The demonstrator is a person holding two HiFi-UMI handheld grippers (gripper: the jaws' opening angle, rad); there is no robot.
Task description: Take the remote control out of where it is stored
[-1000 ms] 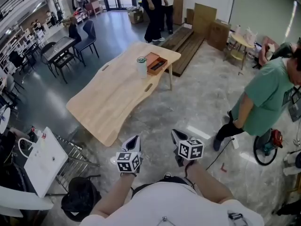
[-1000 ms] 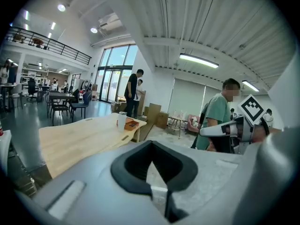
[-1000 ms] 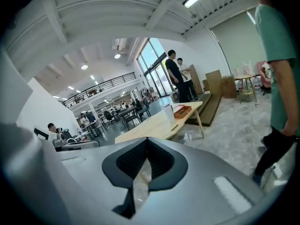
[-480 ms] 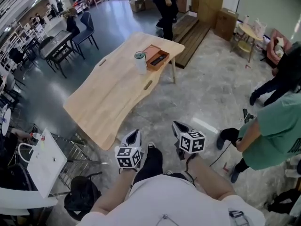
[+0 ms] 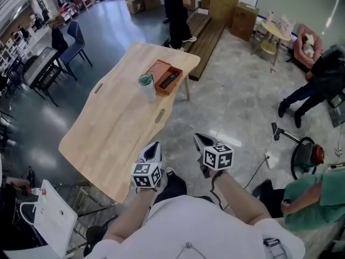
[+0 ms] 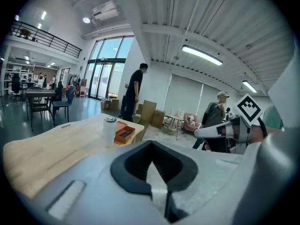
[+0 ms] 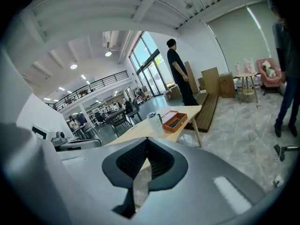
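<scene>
Fingers of our left gripper and right gripper meet on nothing, well short of the remote lying in its box.

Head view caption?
Left hand-held gripper and right hand-held gripper, shut, empty, short of a table holding a tumbler and the remote in an orange box.

On far end of light wooden table, open orange box, black remote ctrl in it, white tumbler w/ green lid just beside box on its near-left, left gripper by table's near end, right gripper to its right.
</scene>
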